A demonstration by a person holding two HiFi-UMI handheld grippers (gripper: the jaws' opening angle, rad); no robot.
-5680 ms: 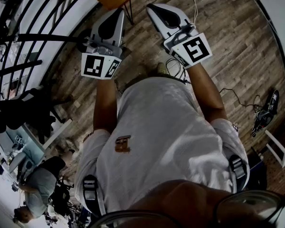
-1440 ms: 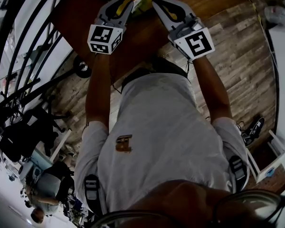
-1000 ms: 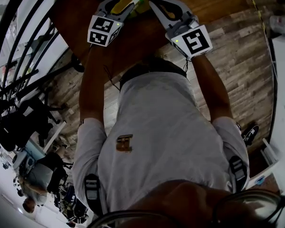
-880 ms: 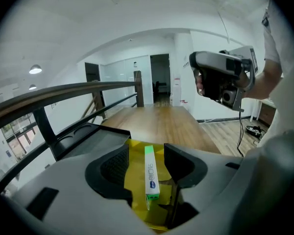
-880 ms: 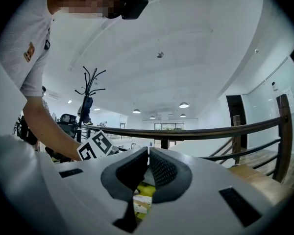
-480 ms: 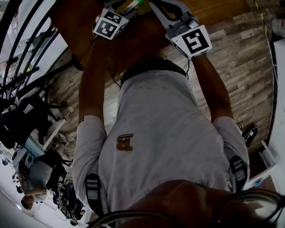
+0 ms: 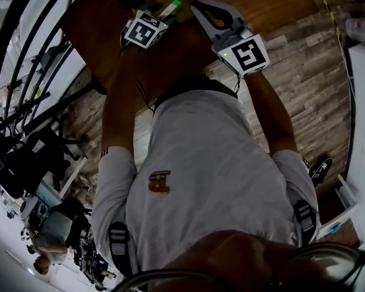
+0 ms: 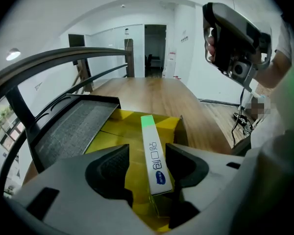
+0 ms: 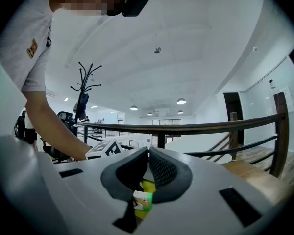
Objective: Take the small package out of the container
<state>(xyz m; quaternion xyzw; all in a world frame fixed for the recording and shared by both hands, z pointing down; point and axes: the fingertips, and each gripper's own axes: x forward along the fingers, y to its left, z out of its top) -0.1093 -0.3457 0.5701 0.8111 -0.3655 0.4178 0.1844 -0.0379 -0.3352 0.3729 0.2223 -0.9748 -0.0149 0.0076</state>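
Observation:
The small package (image 8: 154, 160), a slim white box with a green end, stands slanted in the yellow container (image 8: 169, 124) on the wooden table. My left gripper (image 8: 148, 153) points steeply down over it. Its jaws have just been opening and stand wide on either side of the package, the left pad clearly apart from it. In the head view the package's green tip (image 7: 175, 5) shows beside the left gripper (image 7: 158, 12). My right gripper (image 7: 199, 7) hovers level just right of the container, its tips together (image 9: 148, 150). Behind them show the package (image 9: 143, 199) and the container (image 9: 148, 186).
The wooden table (image 8: 152, 89) runs away from me towards a doorway. A grey ribbed tray (image 8: 73, 126) lies left of the container. A curved dark railing (image 8: 54, 62) borders the table's left side. The right gripper (image 8: 235, 43) hangs at upper right in the left gripper view.
My left gripper has tipped downward and sunk towards the container, coming down around the package. The right gripper has hardly moved.

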